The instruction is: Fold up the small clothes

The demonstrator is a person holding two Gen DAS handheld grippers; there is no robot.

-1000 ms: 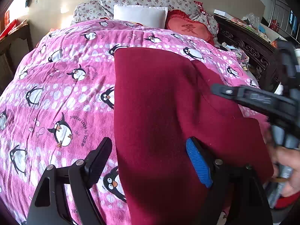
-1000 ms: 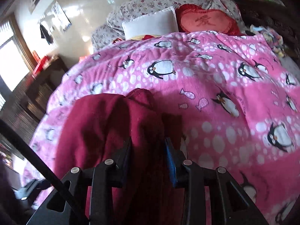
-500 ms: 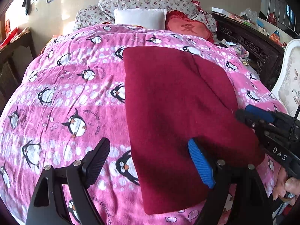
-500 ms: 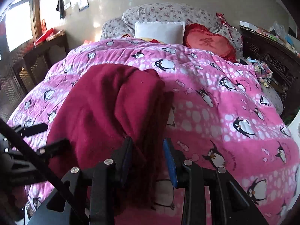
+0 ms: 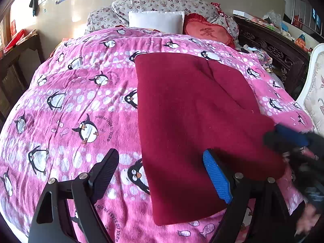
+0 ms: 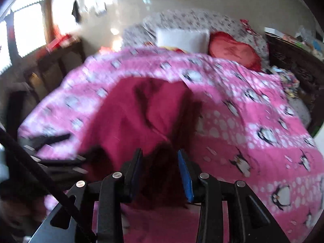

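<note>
A dark red garment (image 5: 194,125) lies folded lengthwise on the pink penguin blanket (image 5: 70,105), whose print reads "JUSQU'AU LEVER DU JOUR". The left gripper (image 5: 162,174) hangs released above it. The right gripper (image 6: 160,170) fingers pinch the garment's near edge.

Both wrist cameras look down closely, sharing the pink bedspread (image 5: 85,93).

1. We see a bed under a pink penguin-print fleece blanket (image 5: 85,93).
2. Dark red folded garment (image 5: 192,121) lies flat on it.
3. White rectangular pillow (image 5: 157,21) and red heart-shaped cushion (image 5: 208,33) at the head.
</note>
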